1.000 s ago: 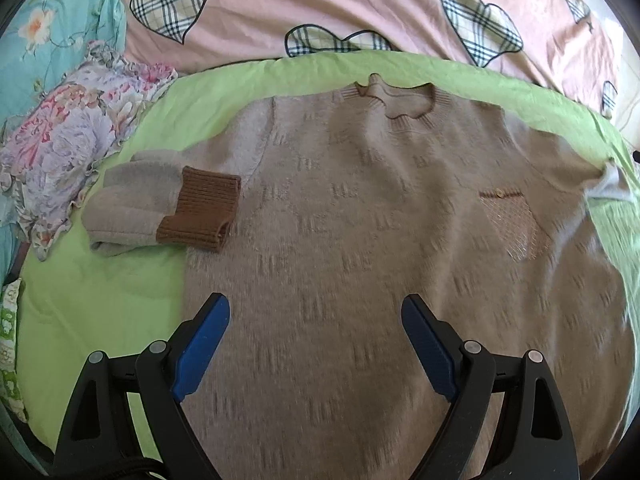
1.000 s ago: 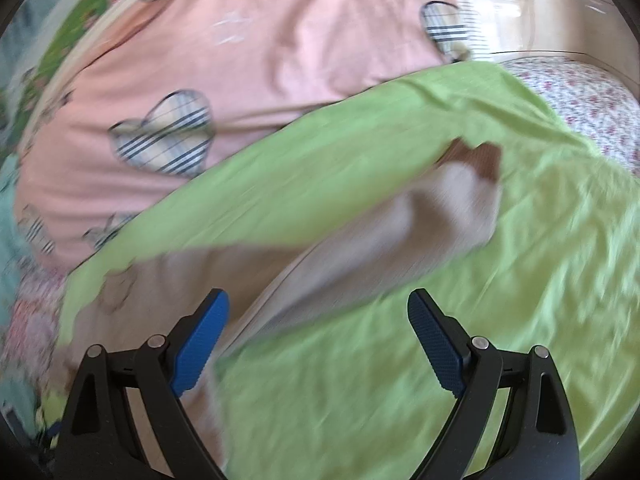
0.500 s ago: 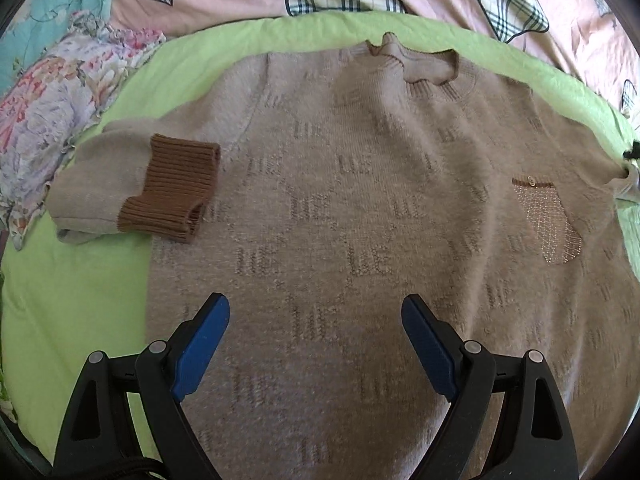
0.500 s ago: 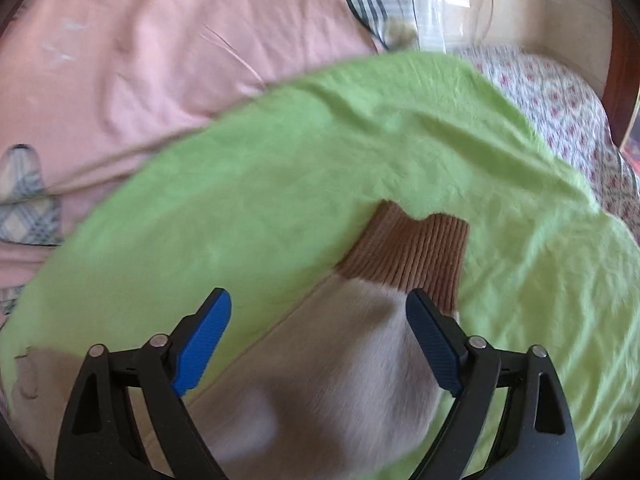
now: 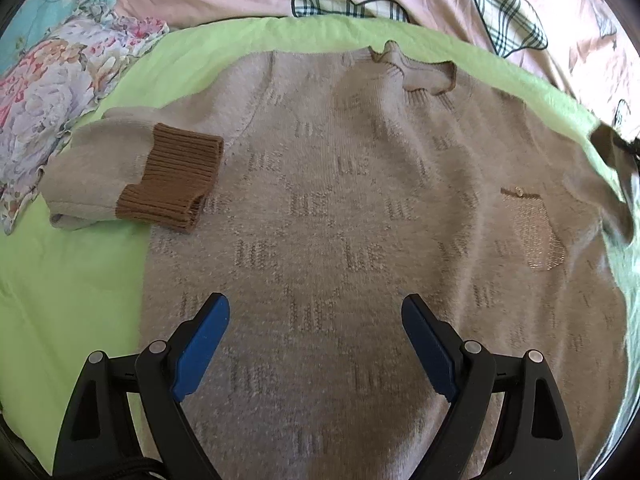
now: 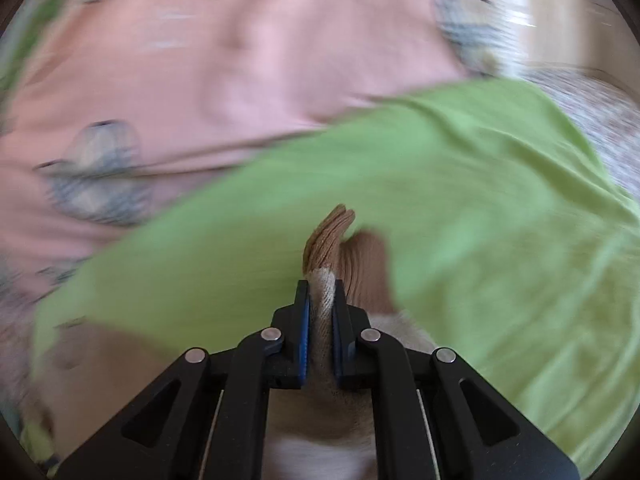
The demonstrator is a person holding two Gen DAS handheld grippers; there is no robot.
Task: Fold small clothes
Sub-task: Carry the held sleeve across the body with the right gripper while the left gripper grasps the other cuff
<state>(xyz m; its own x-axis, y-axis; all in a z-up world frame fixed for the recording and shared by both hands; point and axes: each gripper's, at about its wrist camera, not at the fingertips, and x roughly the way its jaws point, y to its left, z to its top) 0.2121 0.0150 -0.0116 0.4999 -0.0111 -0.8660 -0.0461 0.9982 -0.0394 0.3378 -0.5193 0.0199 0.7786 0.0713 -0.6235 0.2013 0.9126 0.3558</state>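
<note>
One sleeve (image 5: 132,182) is already folded in at left of frame; the other sleeve (image 6: 322,292) is pinched by the right gripper (image 6: 320,300). The left gripper (image 5: 316,320) is held agape over the sweater (image 5: 340,200), whose body fold remains.

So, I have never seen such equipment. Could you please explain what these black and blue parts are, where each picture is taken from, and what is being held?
A person holds two hand grippers, each carrying a camera that looks along its fingers. In the left view, the left gripper hangs open above a beige sweater spread on a green sheet; one sleeve is already folded in. In the blurred right view, the right gripper is shut on the other sleeve, near its brown cuff.
</note>
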